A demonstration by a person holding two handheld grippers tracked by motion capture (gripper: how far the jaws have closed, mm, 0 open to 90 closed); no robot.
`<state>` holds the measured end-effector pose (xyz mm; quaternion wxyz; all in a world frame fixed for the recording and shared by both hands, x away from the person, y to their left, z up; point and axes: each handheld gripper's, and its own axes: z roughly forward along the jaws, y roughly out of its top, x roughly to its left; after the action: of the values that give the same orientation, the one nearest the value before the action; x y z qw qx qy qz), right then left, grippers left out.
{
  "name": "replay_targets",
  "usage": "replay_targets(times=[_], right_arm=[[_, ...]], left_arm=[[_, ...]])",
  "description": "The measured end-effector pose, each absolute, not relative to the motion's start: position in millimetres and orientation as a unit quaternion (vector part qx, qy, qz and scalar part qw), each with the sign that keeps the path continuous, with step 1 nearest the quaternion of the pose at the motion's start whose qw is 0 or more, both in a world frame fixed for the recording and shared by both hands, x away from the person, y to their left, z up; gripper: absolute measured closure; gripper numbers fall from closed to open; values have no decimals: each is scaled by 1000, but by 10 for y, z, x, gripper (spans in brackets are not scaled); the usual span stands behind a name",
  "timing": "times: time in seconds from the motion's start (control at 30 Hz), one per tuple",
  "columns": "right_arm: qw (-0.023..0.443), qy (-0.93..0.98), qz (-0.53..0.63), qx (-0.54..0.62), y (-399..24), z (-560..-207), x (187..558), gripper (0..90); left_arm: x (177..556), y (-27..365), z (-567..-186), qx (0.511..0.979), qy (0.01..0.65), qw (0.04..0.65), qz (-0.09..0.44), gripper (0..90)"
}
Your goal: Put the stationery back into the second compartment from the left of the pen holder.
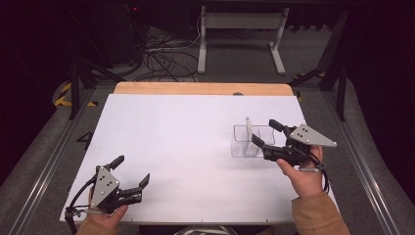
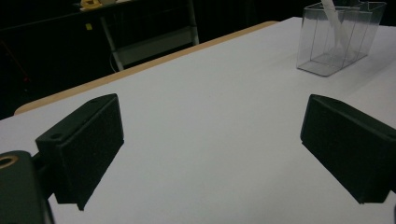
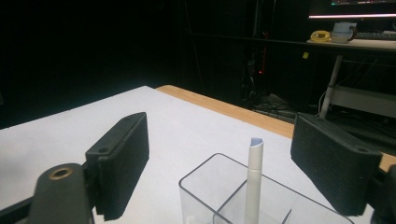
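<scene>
Two grippers over a white sheet that covers the wooden table except for a strip at its far edge. Left gripper sits near the sheet's near-left corner, held in the person's left hand; jaws spread wide, nothing between them, confirmed in the left gripper view. Right gripper is toward the right edge of the sheet, held in the right hand; jaws also wide apart and gripping nothing, hovering just beside the near-right side of a clear plastic container. The container has two compartments split by a divider; a white pen-like stick stands upright in it, leaning slightly. In the right gripper view the stick rises between the jaws without touching either. No legible writing or labels on any item.
</scene>
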<state>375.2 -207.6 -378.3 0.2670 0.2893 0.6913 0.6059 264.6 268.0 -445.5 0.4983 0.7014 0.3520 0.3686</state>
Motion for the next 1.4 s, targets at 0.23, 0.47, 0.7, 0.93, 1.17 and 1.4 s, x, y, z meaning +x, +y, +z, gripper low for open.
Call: replay_targets(times=[0.23,0.47,0.7,0.93,1.17,1.4], right_arm=[[258,699,607,276,-2110,-3766,3689,190],[253,688,635,246,-2140,-3754,3470,209],[225,707,613,271,-2205,-3894,3387,201],[214,721,594,284,-2287,-4076,3374,180],[216,733,574,295,-2286,-4228,3353,188],[213,737,562,309,-2286,-4408,3374,198]], left_arm=[[2641,2683,-4451,702,351,498,369,68],[2643,2687,-4450,701,353,502,363,67],[2634,2680,-4445,702,352,501,365,68],[2636,2679,-4446,702,353,500,364,68],[2638,2674,-4450,704,353,496,365,71],[2641,2676,-4452,704,353,497,364,71]])
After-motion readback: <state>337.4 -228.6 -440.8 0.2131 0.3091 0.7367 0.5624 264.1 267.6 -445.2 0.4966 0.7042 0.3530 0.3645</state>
